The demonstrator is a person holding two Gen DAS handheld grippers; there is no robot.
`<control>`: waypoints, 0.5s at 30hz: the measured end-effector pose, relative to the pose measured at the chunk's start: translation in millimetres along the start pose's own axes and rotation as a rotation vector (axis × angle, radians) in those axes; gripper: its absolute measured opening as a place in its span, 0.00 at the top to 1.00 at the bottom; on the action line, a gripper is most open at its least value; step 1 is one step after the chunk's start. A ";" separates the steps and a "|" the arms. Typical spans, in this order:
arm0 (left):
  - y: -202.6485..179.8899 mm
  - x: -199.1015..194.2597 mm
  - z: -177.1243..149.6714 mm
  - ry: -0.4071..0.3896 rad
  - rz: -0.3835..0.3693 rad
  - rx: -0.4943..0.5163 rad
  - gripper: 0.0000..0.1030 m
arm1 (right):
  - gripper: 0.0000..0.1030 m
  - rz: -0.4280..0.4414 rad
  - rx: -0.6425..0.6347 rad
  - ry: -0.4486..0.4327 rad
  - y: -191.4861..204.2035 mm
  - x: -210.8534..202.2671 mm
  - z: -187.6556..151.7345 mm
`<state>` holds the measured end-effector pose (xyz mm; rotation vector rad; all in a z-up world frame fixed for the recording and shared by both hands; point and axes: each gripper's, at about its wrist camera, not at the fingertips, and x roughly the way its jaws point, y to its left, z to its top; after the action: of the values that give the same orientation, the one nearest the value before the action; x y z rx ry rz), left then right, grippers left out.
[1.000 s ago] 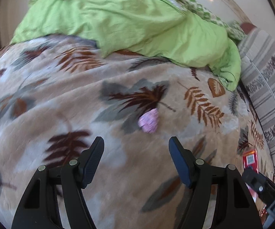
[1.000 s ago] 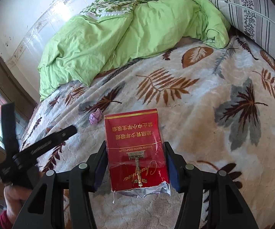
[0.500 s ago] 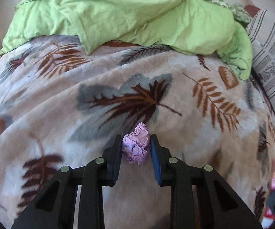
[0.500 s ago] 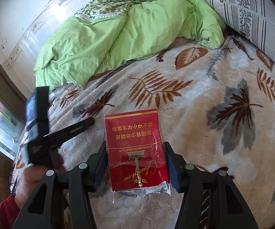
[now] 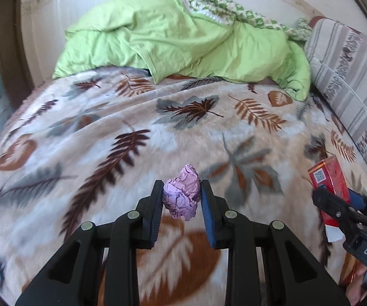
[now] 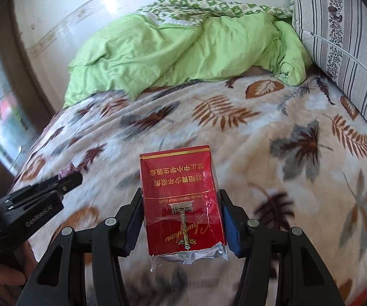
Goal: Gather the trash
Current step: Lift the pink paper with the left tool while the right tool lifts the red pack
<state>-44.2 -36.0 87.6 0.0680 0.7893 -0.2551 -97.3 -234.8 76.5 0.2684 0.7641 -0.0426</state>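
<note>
Purple crumpled paper ball (image 5: pixel 182 195) clamped in the left gripper (image 5: pixel 181 199), lifted clear of the leaf-print blanket (image 5: pixel 122 127), over its near edge; red cigarette pack (image 6: pixel 181 201) gripped between the right gripper (image 6: pixel 181 219) pads, also off the blanket, over the near middle. Both pieces look secured, so the step reads as carry to a bin, which is not in view. Keep both squeezes firm but light: paper ball is soft and could slip, pack has torn foil at the bottom, so move level without swinging, and keep the two grippers apart.
</note>
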 end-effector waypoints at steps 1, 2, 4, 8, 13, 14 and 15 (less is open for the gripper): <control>-1.8 -7.3 -3.8 -0.008 0.001 0.005 0.73 | 0.43 0.000 -0.007 0.001 0.7 -6.6 -4.4; -4.2 -18.7 -10.1 -0.023 0.006 0.010 0.73 | 0.43 -0.002 -0.016 -0.001 1.8 -14.6 -9.2; -8.0 -36.1 -17.7 -0.048 0.011 0.013 0.73 | 0.43 -0.001 -0.034 -0.011 2.6 -35.6 -21.8; -18.8 -64.8 -30.0 -0.096 0.007 0.037 0.73 | 0.43 0.007 -0.045 -0.020 3.3 -64.8 -39.8; -29.3 -86.0 -37.7 -0.123 -0.012 0.063 0.73 | 0.43 0.000 -0.052 -0.048 4.4 -94.9 -51.1; -30.2 -89.2 -38.4 -0.128 -0.014 0.063 0.73 | 0.43 -0.001 -0.051 -0.054 3.9 -99.8 -52.6; -31.6 -93.2 -38.8 -0.134 -0.018 0.067 0.73 | 0.43 -0.004 -0.052 -0.060 4.0 -104.8 -53.5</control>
<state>-142.0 -41.8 127.5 0.1059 0.6481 -0.3002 -208.8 -223.4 112.6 0.2147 0.7050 -0.0344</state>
